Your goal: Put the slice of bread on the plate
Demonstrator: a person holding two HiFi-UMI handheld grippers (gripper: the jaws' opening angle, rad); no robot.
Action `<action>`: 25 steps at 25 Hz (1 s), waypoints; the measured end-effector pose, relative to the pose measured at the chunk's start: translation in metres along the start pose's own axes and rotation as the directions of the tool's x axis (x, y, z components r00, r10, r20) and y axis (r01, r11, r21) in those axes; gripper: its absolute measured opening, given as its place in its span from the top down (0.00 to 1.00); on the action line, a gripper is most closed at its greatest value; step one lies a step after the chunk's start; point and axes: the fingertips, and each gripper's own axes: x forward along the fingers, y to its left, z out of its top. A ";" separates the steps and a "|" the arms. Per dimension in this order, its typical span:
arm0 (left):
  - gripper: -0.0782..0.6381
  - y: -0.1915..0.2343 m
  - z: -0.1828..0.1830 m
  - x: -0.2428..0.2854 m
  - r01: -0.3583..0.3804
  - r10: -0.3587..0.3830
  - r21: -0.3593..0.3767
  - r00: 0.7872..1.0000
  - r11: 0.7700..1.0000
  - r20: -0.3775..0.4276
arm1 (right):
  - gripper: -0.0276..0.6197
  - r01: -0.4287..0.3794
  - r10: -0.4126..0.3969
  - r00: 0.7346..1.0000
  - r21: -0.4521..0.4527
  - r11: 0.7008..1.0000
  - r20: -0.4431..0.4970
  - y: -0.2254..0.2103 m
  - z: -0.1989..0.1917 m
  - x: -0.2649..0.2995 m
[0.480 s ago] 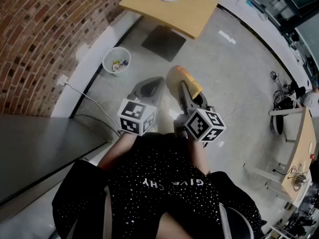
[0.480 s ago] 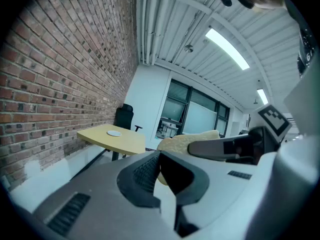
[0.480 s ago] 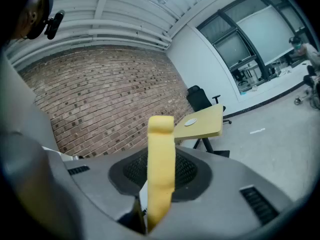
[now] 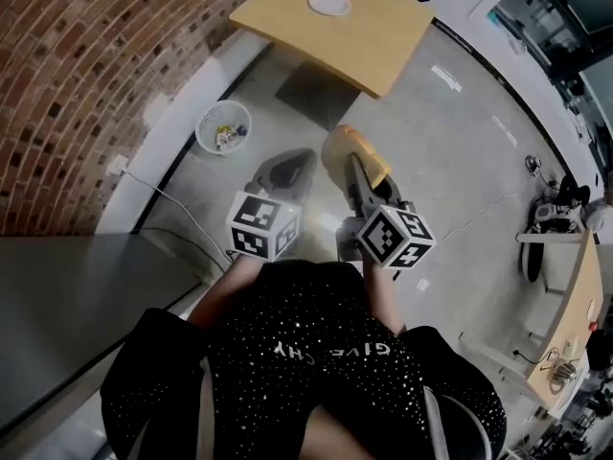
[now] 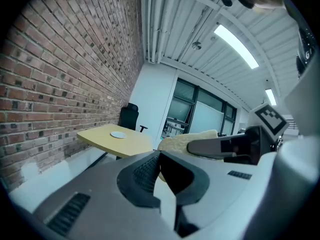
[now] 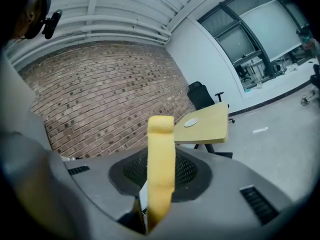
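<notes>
My right gripper is shut on a yellow slice of bread, held out in front of me over the concrete floor. In the right gripper view the slice of bread stands edge-on, pinched between the jaws. Beside it, my left gripper is shut with nothing in it; in its own view its jaws meet. The small white plate lies on a wooden table farther ahead, well beyond both grippers. The left gripper view also shows the plate and the bread.
A brick wall runs along the left, with a white waste basket and a cable at its foot. A grey counter is at my left. A black office chair stands behind the table. Desks line the right.
The table, plate and waste basket have slid slightly lower in the head view. Both grippers keep the same pose, and the bread stays in the right one.
</notes>
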 end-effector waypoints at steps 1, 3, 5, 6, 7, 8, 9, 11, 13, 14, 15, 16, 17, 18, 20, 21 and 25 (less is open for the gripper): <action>0.88 0.004 0.002 0.008 -0.003 0.003 -0.003 1.000 1.000 -0.002 | 0.81 -0.003 0.003 1.000 -0.003 1.000 -0.003 -0.004 0.005 0.008; 0.88 0.010 0.007 0.022 -0.010 0.010 -0.008 1.000 1.000 -0.003 | 0.81 -0.009 0.009 1.000 -0.012 1.000 -0.012 -0.010 0.013 0.022; 0.88 0.017 0.013 0.034 -0.019 0.019 -0.006 1.000 1.000 -0.002 | 0.81 -0.013 0.012 1.000 -0.025 1.000 -0.020 -0.016 0.020 0.035; 0.88 0.021 0.015 0.040 -0.025 0.025 -0.003 1.000 1.000 -0.003 | 0.81 -0.013 0.012 1.000 -0.027 1.000 -0.023 -0.019 0.023 0.041; 0.88 0.025 0.018 0.046 -0.030 0.030 -0.003 1.000 1.000 -0.005 | 0.81 -0.012 0.012 1.000 -0.026 1.000 -0.026 -0.023 0.026 0.047; 0.88 0.028 0.019 0.052 -0.036 0.036 -0.004 0.999 0.999 -0.008 | 0.81 -0.012 0.011 0.999 -0.022 1.000 -0.030 -0.027 0.029 0.052; 0.88 0.031 0.021 0.058 -0.041 0.041 -0.006 0.999 0.999 -0.011 | 0.81 -0.012 0.011 0.999 -0.018 1.000 -0.034 -0.031 0.032 0.056; 0.88 0.035 0.023 0.069 -0.048 0.048 -0.010 0.999 0.999 -0.013 | 0.81 -0.012 0.011 0.999 -0.018 1.000 -0.036 -0.038 0.039 0.063; 0.88 0.038 0.027 0.081 -0.050 0.050 -0.012 0.999 0.999 -0.012 | 0.81 -0.012 0.011 0.999 -0.020 1.000 -0.034 -0.047 0.046 0.069; 0.88 0.038 0.028 0.088 -0.051 0.050 -0.012 0.999 0.999 -0.011 | 0.81 -0.012 0.011 0.999 -0.020 1.000 -0.034 -0.051 0.049 0.072; 0.88 0.038 0.028 0.094 -0.050 0.050 -0.012 0.999 0.999 -0.011 | 0.81 -0.012 0.011 0.999 -0.020 1.000 -0.036 -0.055 0.052 0.075; 0.88 0.038 0.029 0.100 -0.050 0.050 -0.012 0.999 0.999 -0.011 | 0.81 -0.013 0.012 0.999 -0.021 1.000 -0.038 -0.060 0.055 0.078; 0.88 0.038 0.029 0.107 -0.050 0.050 -0.012 0.999 0.999 -0.012 | 0.81 -0.014 0.013 0.999 -0.022 1.000 -0.039 -0.065 0.058 0.082; 0.88 0.038 0.030 0.114 -0.051 0.051 -0.012 0.999 0.999 -0.012 | 0.81 -0.017 0.016 0.999 -0.023 1.000 -0.040 -0.070 0.061 0.086; 0.88 0.039 0.032 0.127 -0.052 0.052 -0.010 0.999 0.999 -0.010 | 0.81 -0.026 0.025 0.999 -0.026 0.999 -0.041 -0.078 0.068 0.094; 0.88 0.040 0.032 0.134 -0.054 0.054 -0.009 0.999 0.999 -0.008 | 0.81 -0.031 0.030 0.999 -0.027 0.999 -0.041 -0.082 0.070 0.099; 0.88 0.045 0.035 0.160 -0.060 0.060 0.000 0.998 0.998 0.004 | 0.81 -0.041 0.040 0.998 -0.024 0.999 -0.042 -0.101 0.078 0.115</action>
